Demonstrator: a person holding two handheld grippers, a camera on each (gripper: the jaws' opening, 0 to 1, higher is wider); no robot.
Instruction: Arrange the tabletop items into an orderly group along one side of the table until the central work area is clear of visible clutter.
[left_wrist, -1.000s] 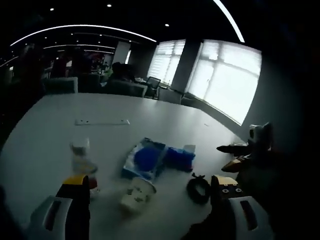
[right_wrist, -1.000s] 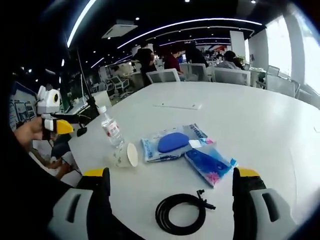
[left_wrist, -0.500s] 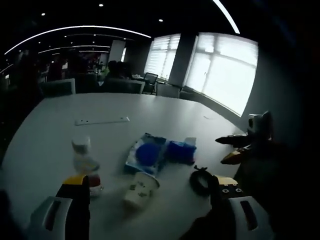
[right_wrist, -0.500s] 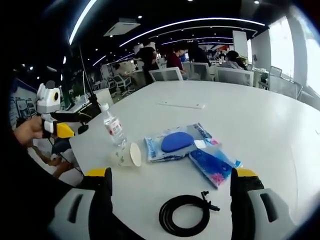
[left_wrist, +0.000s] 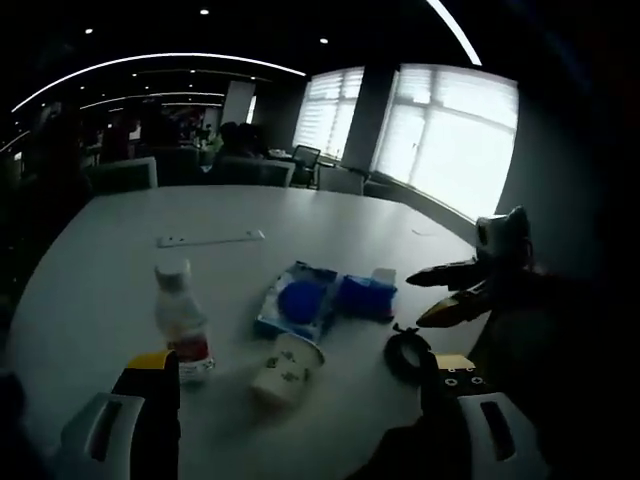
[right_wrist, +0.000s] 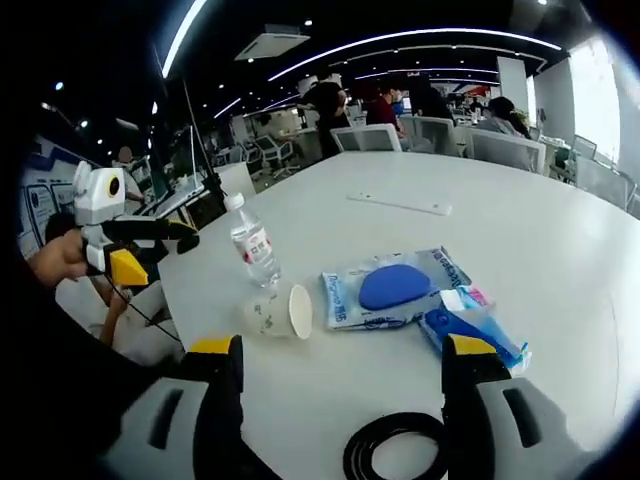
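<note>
White tabletop (right_wrist: 560, 250) spreads ahead of both grippers, with the clutter gathered near its close edge.

Left gripper view: the left gripper (left_wrist: 297, 385) has its yellow-tipped jaws spread wide with nothing between them. Just above the left jaw tip stands a small water bottle (left_wrist: 182, 320), upright, white cap on top and a red band on its label. Between the jaws and a little ahead lies a paper cup (left_wrist: 284, 366) on its side. Beyond the cup rests a pale blue packet (left_wrist: 296, 303) with a dark blue oval on it, and touching its right end a darker blue packet (left_wrist: 366, 297). Just above the right jaw tip lies a coiled black cable (left_wrist: 404, 355). Farther ahead, a long flat white strip (left_wrist: 210, 238) lies on the table. The right gripper (left_wrist: 437, 293) comes in at the right, beyond the cable, jaws parted and holding nothing.

Right gripper view: the left gripper reaches in at the far left, well off the left jaw. The right gripper (right_wrist: 340, 350) is wide open and empty. Bottle, tipped cup and both packets lie ahead between the jaws; the cable coil sits closest, low between them.
</note>
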